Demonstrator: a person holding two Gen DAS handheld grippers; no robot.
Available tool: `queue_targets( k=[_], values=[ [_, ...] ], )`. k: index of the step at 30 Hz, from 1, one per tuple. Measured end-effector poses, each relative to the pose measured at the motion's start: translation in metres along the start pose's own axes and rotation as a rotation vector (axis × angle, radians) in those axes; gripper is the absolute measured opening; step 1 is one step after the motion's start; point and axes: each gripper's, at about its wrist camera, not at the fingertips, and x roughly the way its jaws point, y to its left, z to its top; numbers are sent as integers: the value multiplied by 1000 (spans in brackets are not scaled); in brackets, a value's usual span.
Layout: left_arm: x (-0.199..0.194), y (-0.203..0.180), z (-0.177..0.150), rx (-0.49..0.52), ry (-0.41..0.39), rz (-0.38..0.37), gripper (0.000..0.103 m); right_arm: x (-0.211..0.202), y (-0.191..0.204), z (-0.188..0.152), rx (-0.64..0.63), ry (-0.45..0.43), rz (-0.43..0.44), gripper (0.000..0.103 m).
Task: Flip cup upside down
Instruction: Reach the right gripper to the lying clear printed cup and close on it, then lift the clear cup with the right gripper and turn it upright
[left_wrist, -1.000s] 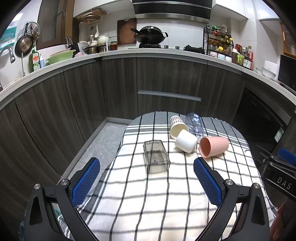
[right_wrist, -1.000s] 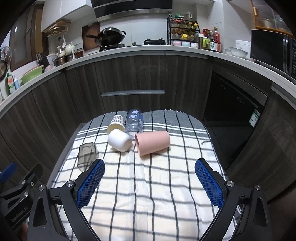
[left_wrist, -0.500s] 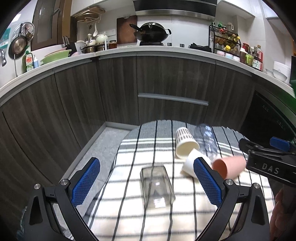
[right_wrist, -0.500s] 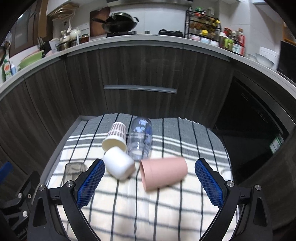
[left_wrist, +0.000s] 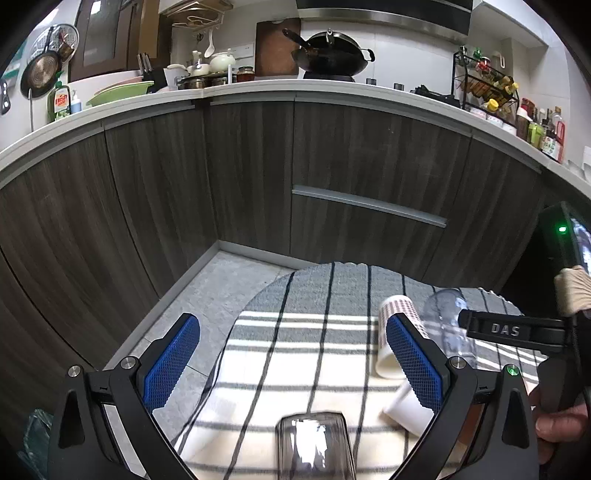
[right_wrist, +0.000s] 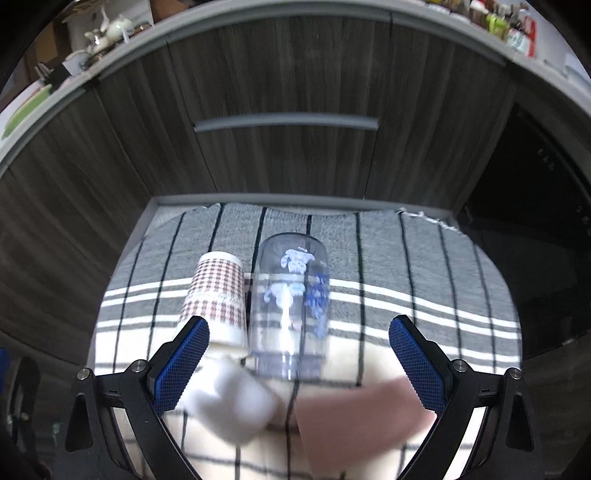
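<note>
Several cups lie on their sides on a striped cloth (right_wrist: 406, 266). A clear tumbler with blue print (right_wrist: 290, 306) lies between my right gripper's open fingers (right_wrist: 299, 354), just ahead of them. A checked paper cup (right_wrist: 218, 295) lies to its left, a white cup (right_wrist: 232, 402) and a pink cup (right_wrist: 354, 413) nearer, blurred. In the left wrist view a smoky clear square cup (left_wrist: 314, 446) lies at the bottom, between and below my open left gripper (left_wrist: 291, 354). The checked cup (left_wrist: 391, 332) and tumbler (left_wrist: 447, 325) show at right.
The cloth covers a small table with floor (left_wrist: 207, 295) beyond its left and far edges. Dark wood kitchen cabinets (left_wrist: 332, 166) curve around behind. The right gripper's body (left_wrist: 517, 328) and the hand on it cross the right side of the left wrist view.
Both grippers moved forward and lower toward the cups. The right gripper now frames the tumbler, with the white and pink cups close under it. The smoky cup slid to the left view's bottom.
</note>
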Motion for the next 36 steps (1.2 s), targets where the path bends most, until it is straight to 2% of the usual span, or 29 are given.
queue_targets(
  k=[8,13,16,18,20,28,36],
  values=[
    [33,10,-6,-57,56,15,103,55,10,22,-7,126,-27,98],
    [42,10,-7,-62,55,26,103,82,7,21,23,182,-39,96],
    [46,9,-8,-55,59,25,103,97,3,19,64,220,-19,87],
    [48,9,-9,-56,67,18,103,104,3,15,73,238,-10,73],
    [49,8,-10,-56,71,14,103,108,3,12,77,247,1,71],
    [42,6,-8,-47,62,-13,103,93,-1,12,78,207,-4,71],
    [12,19,1,-75,36,-39,103,32,0,14,72,120,25,71]
  ],
)
